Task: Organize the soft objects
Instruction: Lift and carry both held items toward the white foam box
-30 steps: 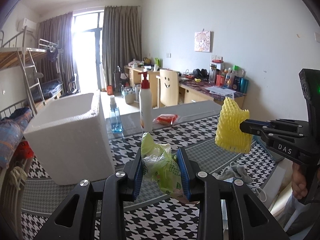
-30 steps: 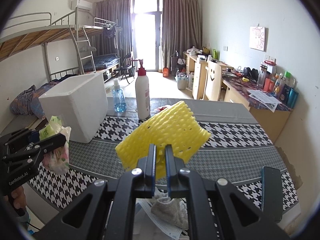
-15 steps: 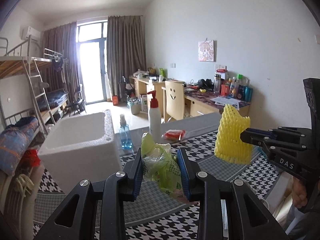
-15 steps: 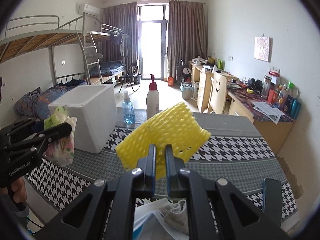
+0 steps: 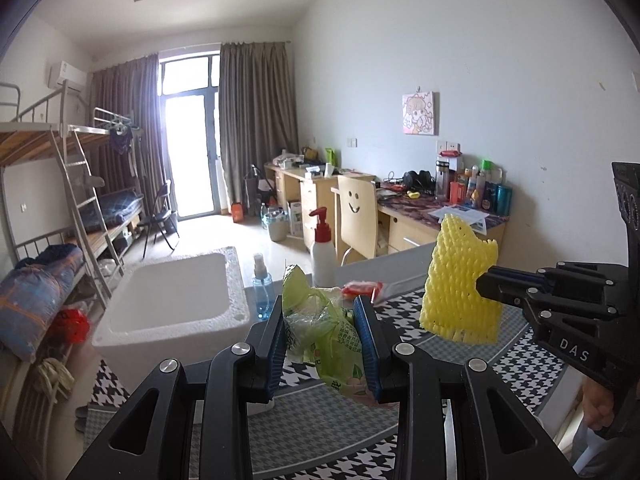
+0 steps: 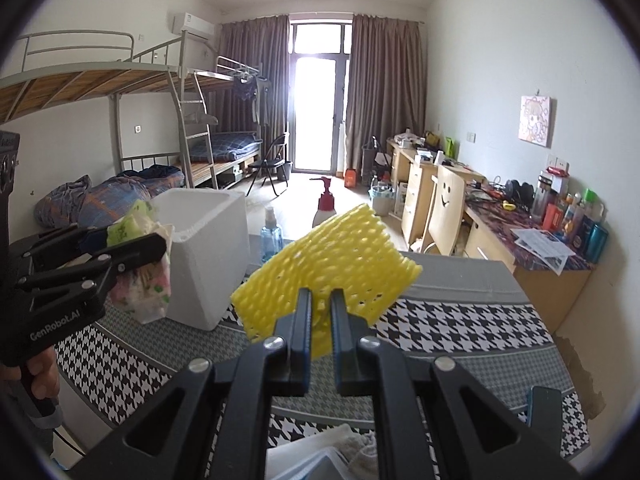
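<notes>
Left gripper (image 5: 325, 344) pinched the green bag (image 5: 326, 330); right gripper (image 6: 319, 314) clamped the yellow foam net (image 6: 332, 264). Best approach: clear the foam box (image 5: 176, 300) rim at the tabletop's left edge, then drop.

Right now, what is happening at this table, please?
A person holds a gripper in each hand, both lifted above the houndstooth table. The left gripper is shut on a crumpled green plastic bag. The right gripper is shut on a yellow foam net. An open white foam box stands on the table's left side, nothing visible inside it.
</notes>
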{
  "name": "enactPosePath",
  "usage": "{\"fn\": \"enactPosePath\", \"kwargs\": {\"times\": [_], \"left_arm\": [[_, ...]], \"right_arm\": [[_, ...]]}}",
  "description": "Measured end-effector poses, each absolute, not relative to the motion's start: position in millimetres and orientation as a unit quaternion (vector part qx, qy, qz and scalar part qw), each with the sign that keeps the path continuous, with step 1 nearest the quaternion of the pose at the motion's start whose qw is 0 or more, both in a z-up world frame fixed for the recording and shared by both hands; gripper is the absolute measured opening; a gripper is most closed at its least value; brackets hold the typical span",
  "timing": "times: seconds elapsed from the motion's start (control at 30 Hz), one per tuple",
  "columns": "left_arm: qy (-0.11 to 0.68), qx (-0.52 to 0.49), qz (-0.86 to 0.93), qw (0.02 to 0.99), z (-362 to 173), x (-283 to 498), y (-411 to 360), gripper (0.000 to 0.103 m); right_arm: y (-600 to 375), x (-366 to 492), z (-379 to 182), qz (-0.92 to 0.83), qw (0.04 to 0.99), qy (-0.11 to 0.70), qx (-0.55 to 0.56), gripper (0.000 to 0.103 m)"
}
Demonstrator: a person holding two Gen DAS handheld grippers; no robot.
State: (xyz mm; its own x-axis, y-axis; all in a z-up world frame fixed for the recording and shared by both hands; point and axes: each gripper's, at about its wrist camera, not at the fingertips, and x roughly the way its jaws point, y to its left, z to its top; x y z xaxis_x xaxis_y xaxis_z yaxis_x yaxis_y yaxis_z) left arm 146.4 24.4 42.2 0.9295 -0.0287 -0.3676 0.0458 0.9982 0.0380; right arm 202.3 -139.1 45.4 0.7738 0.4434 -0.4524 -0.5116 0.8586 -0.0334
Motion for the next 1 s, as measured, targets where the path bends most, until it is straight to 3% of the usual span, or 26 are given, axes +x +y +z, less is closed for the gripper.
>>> {"fn": "enactPosePath", "kwargs": {"times": [1.0], "left_arm": [[0.165, 0.002, 0.072, 0.984, 67, 169, 77, 0.034]], "right_arm": [[-88, 229, 67, 0.292, 0.928, 0.221, -0.072, 0.011]]}}
